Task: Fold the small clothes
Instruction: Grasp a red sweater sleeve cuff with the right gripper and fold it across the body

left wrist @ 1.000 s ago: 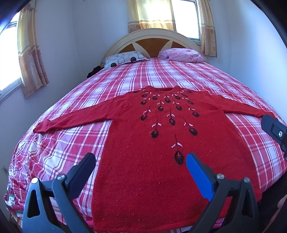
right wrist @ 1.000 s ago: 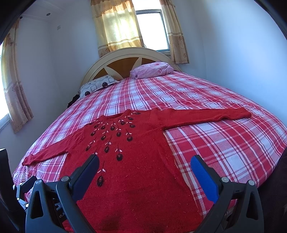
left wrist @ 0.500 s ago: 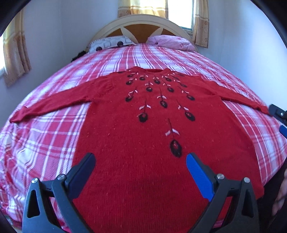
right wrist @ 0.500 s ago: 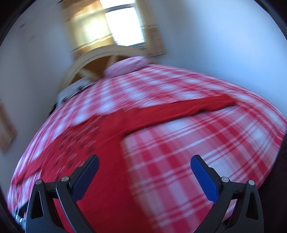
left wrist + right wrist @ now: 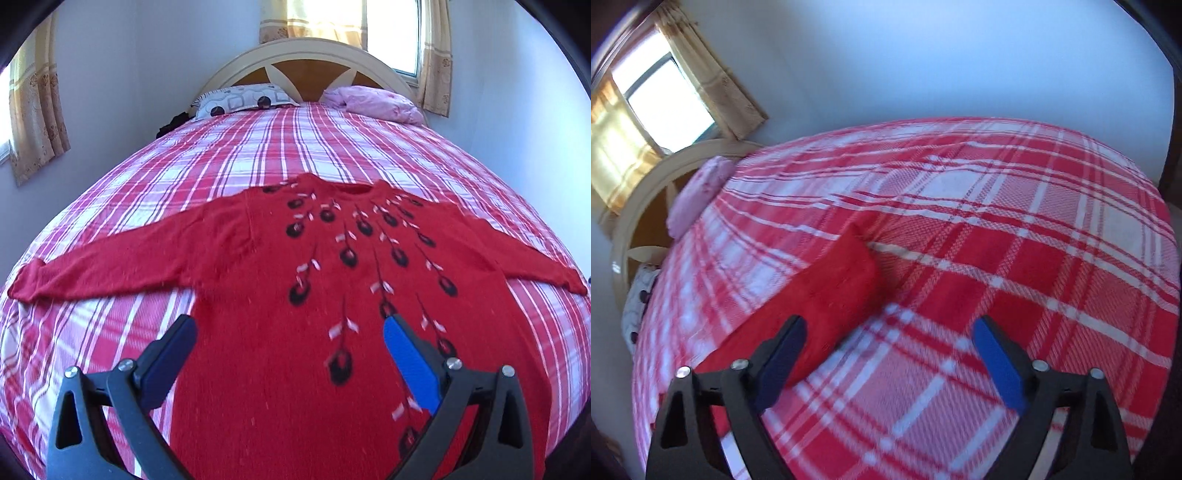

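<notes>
Right gripper hung wide open above the red sweater's sleeve cuff, which lay just ahead and left on the bed. Left gripper, equally wide, hovered over the sweater's body.

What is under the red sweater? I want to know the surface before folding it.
The red sweater lies flat on a red-and-white plaid bedspread, which shows around it. Whatever sits directly beneath its body is covered and cannot be seen.
</notes>
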